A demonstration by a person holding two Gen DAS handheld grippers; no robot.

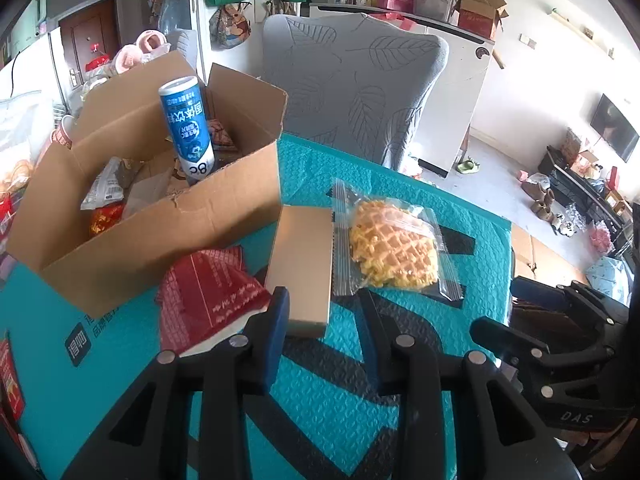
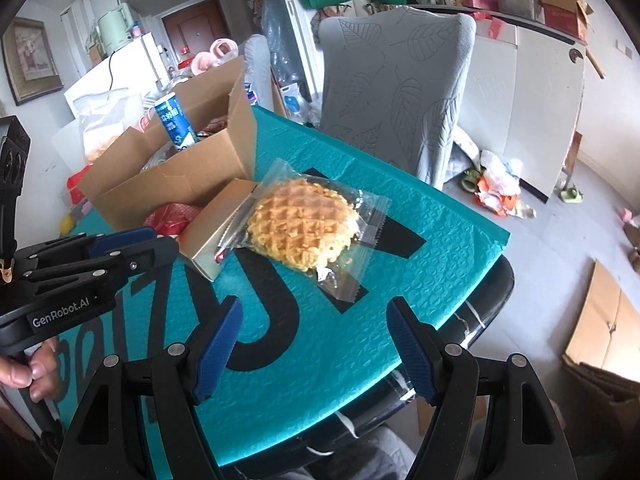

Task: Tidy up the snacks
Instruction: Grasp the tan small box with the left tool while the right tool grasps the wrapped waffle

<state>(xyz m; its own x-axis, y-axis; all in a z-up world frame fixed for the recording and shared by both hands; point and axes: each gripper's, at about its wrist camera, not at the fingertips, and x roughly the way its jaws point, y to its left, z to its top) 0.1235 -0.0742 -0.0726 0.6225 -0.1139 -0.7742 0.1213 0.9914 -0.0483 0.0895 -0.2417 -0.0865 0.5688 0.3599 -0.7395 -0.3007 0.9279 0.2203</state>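
The left gripper (image 1: 322, 312), released, stands at the near end of the gold box (image 1: 302, 268), whose long axis runs away from it. The right gripper (image 2: 316, 344), also released, is farther.

Teal mat (image 2: 440, 240) bears cardboard box (image 1: 168, 240), gold box (image 1: 300, 264), wrapped waffle (image 2: 298, 222).

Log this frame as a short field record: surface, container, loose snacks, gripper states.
surface: teal padded mat
container: open brown cardboard box, upright blue-and-white tube inside
loose snacks: clear-wrapped yellow waffle; flat gold rectangular box; red printed packet
left gripper: open, near gold box
right gripper: open, empty, short of waffle
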